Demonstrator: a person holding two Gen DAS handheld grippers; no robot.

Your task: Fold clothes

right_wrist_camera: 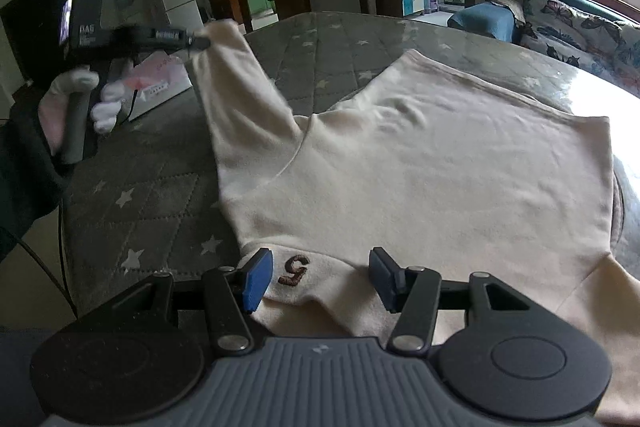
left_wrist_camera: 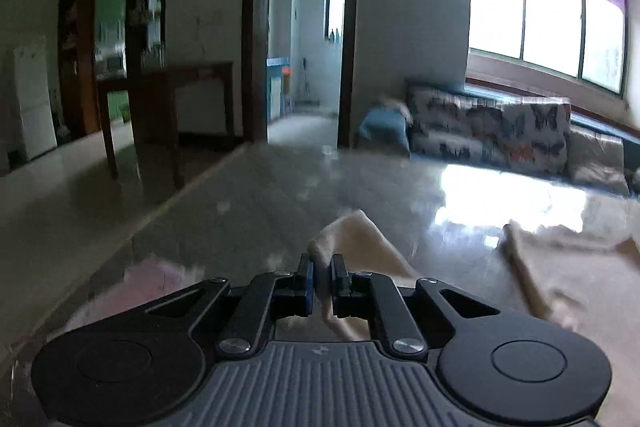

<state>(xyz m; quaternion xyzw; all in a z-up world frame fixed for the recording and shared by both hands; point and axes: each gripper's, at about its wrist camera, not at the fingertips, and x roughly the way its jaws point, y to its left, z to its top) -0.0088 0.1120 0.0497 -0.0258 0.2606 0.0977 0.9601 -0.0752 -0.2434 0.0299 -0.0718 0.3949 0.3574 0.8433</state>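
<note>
A cream sweatshirt lies spread on a grey star-patterned table cover. Its collar, with a brown embroidered "5", lies between the fingers of my right gripper, which is open just above the collar. My left gripper is shut on the cuff of the sweatshirt's sleeve and holds it lifted off the table. In the right wrist view the left gripper shows at upper left with the raised sleeve hanging from it down to the shoulder.
A pink-and-white box lies on the table's left side under the left gripper. A butterfly-print sofa stands beyond the table's far edge. A dark wooden table and a doorway lie further back.
</note>
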